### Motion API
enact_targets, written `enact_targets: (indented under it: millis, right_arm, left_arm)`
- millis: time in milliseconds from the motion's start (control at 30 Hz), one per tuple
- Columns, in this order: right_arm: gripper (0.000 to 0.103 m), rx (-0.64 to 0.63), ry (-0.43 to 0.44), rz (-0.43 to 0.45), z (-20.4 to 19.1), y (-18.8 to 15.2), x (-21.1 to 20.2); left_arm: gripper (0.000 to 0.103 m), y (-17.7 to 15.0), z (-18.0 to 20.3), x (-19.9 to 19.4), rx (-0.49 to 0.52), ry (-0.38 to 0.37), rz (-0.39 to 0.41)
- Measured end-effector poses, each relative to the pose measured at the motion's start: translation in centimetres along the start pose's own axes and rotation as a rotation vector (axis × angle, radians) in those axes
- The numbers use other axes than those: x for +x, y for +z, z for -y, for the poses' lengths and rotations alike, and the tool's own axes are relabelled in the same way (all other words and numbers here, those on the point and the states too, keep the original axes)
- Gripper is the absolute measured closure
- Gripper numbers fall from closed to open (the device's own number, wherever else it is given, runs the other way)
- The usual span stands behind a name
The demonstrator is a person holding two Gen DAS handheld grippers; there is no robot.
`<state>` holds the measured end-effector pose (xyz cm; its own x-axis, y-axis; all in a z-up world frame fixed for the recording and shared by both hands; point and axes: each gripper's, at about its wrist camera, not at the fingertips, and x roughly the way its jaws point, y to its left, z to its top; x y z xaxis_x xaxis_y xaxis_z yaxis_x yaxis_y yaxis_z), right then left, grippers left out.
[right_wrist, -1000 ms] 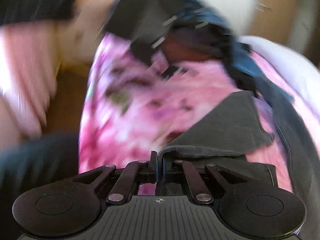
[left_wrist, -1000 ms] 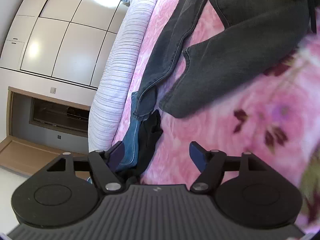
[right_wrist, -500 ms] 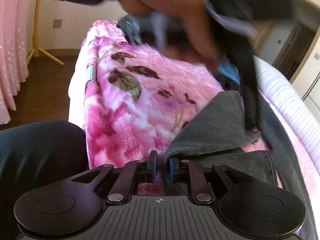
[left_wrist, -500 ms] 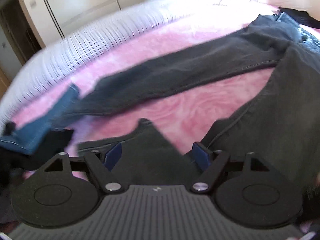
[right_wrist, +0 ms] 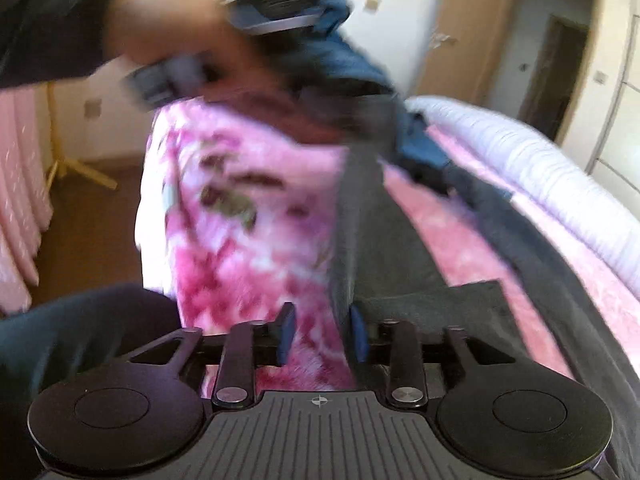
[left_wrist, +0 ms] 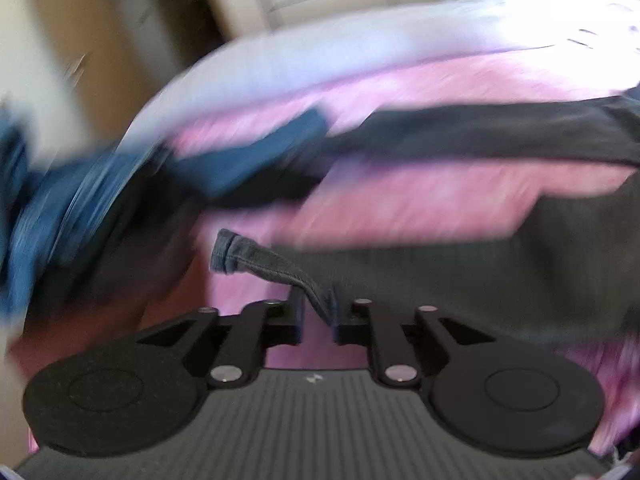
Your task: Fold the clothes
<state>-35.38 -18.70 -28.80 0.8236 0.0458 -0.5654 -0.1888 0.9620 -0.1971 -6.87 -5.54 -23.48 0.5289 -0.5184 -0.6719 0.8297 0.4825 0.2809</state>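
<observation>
Two garments lie on the pink blanket (right_wrist: 248,248): dark grey trousers (left_wrist: 500,276) spread across it and blue jeans (left_wrist: 224,168) bunched at the far end. The left gripper (left_wrist: 318,316), wide open half a second ago, now pinches a trouser hem. The right gripper (right_wrist: 320,336) has released its fold and stands partly open, with cloth against one finger. Bare blanket lies to its left, up to the bed's edge.

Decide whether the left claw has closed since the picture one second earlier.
Yes. The left claw, then wide open above the pink blanket, has closed on the dark jeans.
</observation>
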Motion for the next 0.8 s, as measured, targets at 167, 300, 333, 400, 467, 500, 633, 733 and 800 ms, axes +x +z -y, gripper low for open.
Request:
enact_targets:
  millis: [167, 300, 333, 400, 467, 500, 633, 733, 800]
  right_arm:
    - [0.055, 0.101, -0.042, 0.032, 1.0, 0.0, -3.4]
    - [0.052, 0.196, -0.135, -0.001, 2.4, -2.5, -7.2]
    - [0.052, 0.216, -0.165, -0.017, 2.8, -3.3, -8.3]
    - [0.051, 0.242, -0.25, -0.06, 3.4, -5.4, -10.7]
    - [0.051, 0.255, -0.361, -0.111, 4.0, -7.7, -13.3]
    - [0.051, 0.266, -0.419, -0.14, 4.3, -8.9, -14.6]
    - [0.05, 0.333, -0.687, -0.298, 5.3, -14.3, -19.9]
    - [0.049, 0.32, -0.814, -0.414, 5.1, -17.6, -23.1]
    - [0.048, 0.28, -0.849, -0.491, 4.6, -19.6, -24.3]
  left_arm:
    - [0.079, -7.1, -2.5, -1.1, -0.126, 0.003, -0.139]
    - [0.074, -8.9, -2.2, -2.1, -0.163, -0.015, -0.106]
    - [0.069, -8.8, -1.0, -2.4, -0.069, 0.015, -0.07]
    - [0.065, -8.8, 1.6, -2.8, 0.147, 0.06, 0.003]
    - [0.061, -9.1, 4.5, -2.7, 0.387, 0.088, 0.076]
    - [0.06, -9.3, 6.0, -2.6, 0.506, 0.102, 0.113]
    - [0.058, -10.6, 9.9, -1.1, 0.838, 0.135, 0.167]
    - [0.059, -11.5, 11.3, 0.0, 0.989, 0.186, 0.202]
    - [0.061, -11.7, 11.7, 0.5, 1.041, 0.2, 0.211]
